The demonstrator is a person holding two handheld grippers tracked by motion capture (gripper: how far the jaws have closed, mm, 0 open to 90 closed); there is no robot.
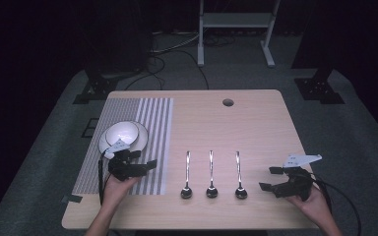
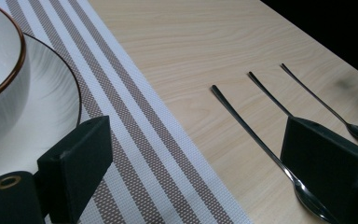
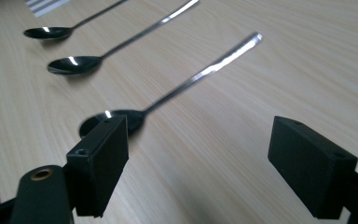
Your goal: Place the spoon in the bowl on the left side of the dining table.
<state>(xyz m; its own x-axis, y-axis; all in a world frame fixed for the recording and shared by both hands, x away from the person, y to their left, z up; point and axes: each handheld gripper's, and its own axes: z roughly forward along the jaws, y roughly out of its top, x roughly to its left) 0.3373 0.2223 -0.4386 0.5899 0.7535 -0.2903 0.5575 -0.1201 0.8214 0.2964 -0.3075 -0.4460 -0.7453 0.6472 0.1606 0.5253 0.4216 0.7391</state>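
**Right jaws line up on the nearest spoon**

While the nearest spoon (image 3: pixel 121 116) lies just ahead of the right gripper (image 3: pixel 205 163), both jaws spread empty; best straddle its handle squarely. Left gripper (image 2: pixel 191 172) gapes empty too, beside the plate (image 2: pixel 51 102).

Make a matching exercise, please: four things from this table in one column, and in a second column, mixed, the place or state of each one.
Things:
1. white bowl
2. striped placemat
3. three spoons
4. right hand-held gripper

Places or states:
A. side by side on the bare wood, bowls toward the person
B. open, holding nothing, at the table's right edge
C. standing on a white plate
D. lying flat on the left part of the table

Pairs: 1-C, 2-D, 3-A, 4-B
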